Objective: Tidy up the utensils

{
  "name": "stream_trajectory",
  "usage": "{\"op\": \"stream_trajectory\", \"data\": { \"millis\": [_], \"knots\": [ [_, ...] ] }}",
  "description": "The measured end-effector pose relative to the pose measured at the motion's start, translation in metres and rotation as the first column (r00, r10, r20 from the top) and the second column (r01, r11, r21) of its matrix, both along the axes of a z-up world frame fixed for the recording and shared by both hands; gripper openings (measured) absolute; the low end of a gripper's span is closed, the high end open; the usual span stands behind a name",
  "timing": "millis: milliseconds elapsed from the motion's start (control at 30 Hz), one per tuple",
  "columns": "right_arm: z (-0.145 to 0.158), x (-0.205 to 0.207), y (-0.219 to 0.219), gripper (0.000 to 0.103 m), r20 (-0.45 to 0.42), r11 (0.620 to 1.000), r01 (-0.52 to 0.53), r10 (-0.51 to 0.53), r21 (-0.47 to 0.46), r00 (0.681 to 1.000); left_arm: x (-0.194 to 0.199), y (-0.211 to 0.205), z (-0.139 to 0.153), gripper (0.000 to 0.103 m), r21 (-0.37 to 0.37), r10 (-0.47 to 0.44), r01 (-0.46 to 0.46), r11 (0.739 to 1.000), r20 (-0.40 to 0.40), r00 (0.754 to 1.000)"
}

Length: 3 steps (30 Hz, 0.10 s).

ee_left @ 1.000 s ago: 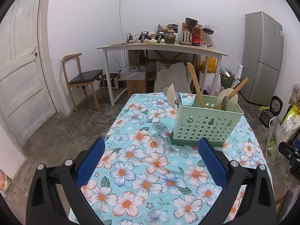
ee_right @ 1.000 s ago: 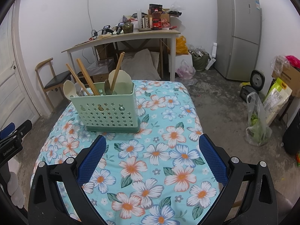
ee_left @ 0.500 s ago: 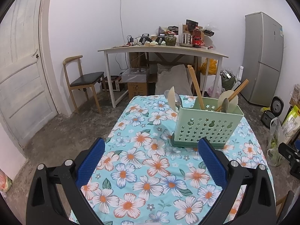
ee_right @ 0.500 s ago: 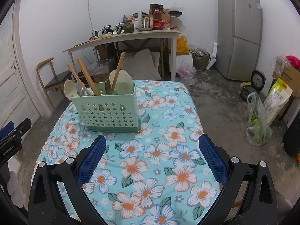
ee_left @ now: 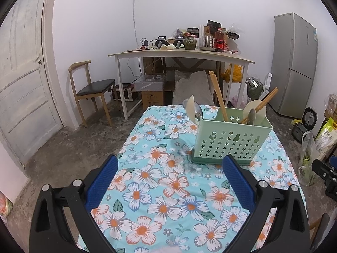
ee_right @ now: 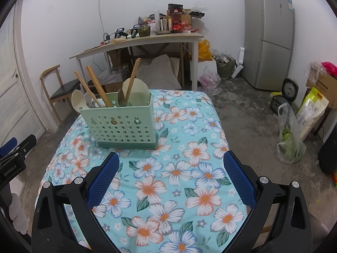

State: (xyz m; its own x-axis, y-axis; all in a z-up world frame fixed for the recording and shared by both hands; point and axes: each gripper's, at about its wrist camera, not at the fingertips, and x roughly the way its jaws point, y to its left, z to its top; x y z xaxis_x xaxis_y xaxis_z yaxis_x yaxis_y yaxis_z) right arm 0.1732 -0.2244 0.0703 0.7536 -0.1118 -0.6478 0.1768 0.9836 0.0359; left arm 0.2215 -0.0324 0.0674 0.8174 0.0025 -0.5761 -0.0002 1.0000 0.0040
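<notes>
Both claws are spread wide and holding nothing. The left claw (ee_left: 170,181) hangs over the flowered tablecloth (ee_left: 168,189), and the green utensil basket (ee_left: 229,141) sits ahead of it and off to the right, just past the tip of its right finger, clearly not touching. From the right claw (ee_right: 170,179) the same basket (ee_right: 122,126) is ahead and to the left, beyond the left fingertip, with bare cloth (ee_right: 189,179) between the fingers.

The basket stands upright on the table, on a matching green base. Inside: wooden chopsticks (ee_right: 99,90) leaning out toward the left end as the right camera sees it, another stick (ee_right: 132,80) tilted up near the middle, a pale spoon (ee_right: 78,101) at the left end, a flat round cream paddle (ee_right: 139,92) at the back, and a dark metal spoon (ee_right: 120,98) in front of it. I think there's a divider inside, but which compartment each one sits in is hard to make out from here.

The left claw also pokes into the right camera's left edge, well away from the basket.
</notes>
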Motion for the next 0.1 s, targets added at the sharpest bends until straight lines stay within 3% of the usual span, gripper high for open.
{"op": "stream_trajectory", "data": {
  "millis": [100],
  "knots": [
    [0.0,0.0002,0.0004,0.095,-0.003,1.0,0.0,0.0,0.002,1.0,-0.0005,-0.003,-0.0016,0.097,0.0,0.001,-0.001,1.0,-0.004,1.0]
  ]
}}
